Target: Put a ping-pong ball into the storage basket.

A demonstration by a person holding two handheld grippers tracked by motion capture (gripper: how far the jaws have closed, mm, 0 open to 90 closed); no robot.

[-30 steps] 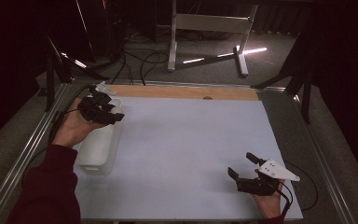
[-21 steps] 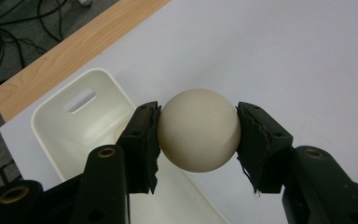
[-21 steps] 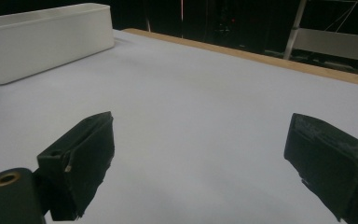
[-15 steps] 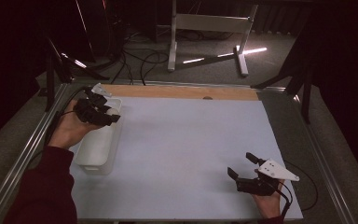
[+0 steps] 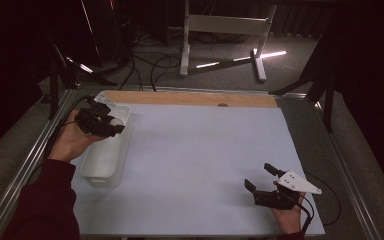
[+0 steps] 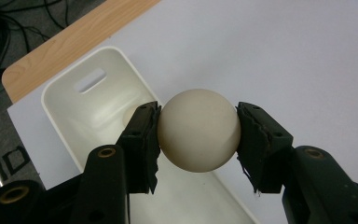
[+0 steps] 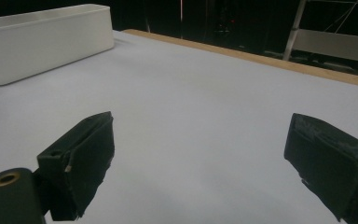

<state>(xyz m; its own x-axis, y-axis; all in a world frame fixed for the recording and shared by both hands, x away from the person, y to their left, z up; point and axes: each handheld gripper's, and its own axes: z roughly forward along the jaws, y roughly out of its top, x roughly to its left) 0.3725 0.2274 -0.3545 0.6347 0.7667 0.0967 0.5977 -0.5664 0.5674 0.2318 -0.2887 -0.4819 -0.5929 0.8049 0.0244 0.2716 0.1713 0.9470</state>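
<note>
The left gripper [image 6: 198, 135] pinches a cream ball [image 6: 199, 130] between its two black pads, one at the ball's nine o'clock and one at its three o'clock in the left gripper view, gripping it across its widest part. The ball hangs above the white bin [image 6: 98, 105], whose hollow opens directly beneath and behind it. In the high view the left gripper [image 5: 111, 125] sits over the far half of the bin [image 5: 102, 162], at about ten o'clock from the middle of the table [image 5: 200, 150].

Against the earlier high-view pictures the left hand has shifted only slightly, staying over the bin's far half, and the grip on the ball is unchanged. Judged from that, the ball is either just lifted out or about to be dropped in; the pictures do not settle which.

A ball has no long axis and points nowhere. The bin does: its long axis runs from six to twelve o'clock in the high view, its slotted handle end at the far side.

The right gripper [image 5: 260, 179] rests near the table's five o'clock corner, jaws spread wide with nothing between them and bare sheet [image 7: 214, 102] ahead.
</note>
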